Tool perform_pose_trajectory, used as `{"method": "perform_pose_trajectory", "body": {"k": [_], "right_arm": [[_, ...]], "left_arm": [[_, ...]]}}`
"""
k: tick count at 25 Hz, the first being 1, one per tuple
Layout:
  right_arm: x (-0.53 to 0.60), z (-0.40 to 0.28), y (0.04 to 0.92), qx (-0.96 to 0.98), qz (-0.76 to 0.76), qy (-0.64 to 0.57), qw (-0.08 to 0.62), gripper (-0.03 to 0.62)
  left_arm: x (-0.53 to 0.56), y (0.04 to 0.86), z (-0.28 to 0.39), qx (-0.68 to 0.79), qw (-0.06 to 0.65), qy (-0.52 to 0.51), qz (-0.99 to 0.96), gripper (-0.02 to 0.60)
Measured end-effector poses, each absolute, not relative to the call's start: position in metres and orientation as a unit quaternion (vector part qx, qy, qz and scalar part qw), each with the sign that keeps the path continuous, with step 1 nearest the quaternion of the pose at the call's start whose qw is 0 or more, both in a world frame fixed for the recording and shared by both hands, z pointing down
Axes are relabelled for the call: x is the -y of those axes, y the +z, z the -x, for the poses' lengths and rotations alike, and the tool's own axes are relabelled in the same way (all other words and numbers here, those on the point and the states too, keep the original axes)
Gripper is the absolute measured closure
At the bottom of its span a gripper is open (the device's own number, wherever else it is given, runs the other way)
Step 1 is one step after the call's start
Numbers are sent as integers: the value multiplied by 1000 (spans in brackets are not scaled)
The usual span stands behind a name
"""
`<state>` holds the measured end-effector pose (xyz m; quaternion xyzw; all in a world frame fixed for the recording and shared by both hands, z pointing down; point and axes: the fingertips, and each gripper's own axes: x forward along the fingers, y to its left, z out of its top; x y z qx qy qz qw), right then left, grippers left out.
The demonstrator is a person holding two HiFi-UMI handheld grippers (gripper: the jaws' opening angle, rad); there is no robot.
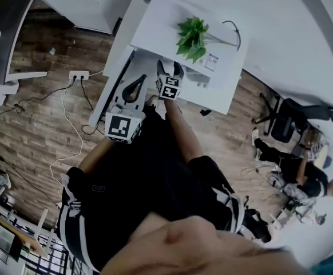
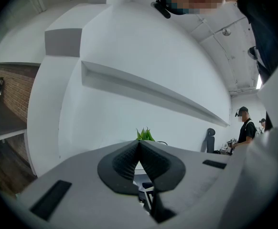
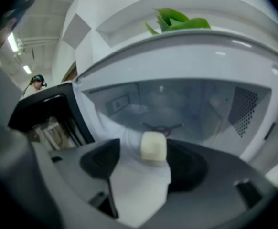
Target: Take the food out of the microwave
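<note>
The white microwave (image 3: 187,56) stands open, its dark door (image 3: 43,113) swung out to the left, and its cavity shows only the turntable hub (image 3: 162,127). A pale cream block of food (image 3: 154,146) lies on a white surface at the front of the opening. It sits between the jaws of my right gripper (image 3: 144,159), close to the right pad, with a gap on its left. In the head view my right gripper (image 1: 170,69) is at the microwave's front. My left gripper (image 2: 139,146) is shut and empty, held level beside it (image 1: 133,89).
A green plant (image 1: 192,38) stands on top of the microwave, which sits on a white table (image 1: 106,93). A power strip (image 1: 78,74) and cables lie on the wooden floor to the left. An office chair (image 1: 289,122) and a seated person (image 1: 298,173) are at the right.
</note>
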<state>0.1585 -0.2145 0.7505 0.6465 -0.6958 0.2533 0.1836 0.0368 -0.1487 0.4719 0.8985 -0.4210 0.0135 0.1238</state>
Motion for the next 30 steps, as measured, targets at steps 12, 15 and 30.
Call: {"method": "perform_pose_trajectory", "body": {"k": [12,15,30], "right_arm": [[249,-172,778,684,-658,249,195,298],[255,-170,781,683,-659,246,198,298],[274,-169,808,676,-652,251,236,293]], "left_arm": [[157,468,-25,436,127,10,-891,551],[159,468,-22,439,121,9,-890,551],[169,472,-9,458,127,19,-880,552]]}}
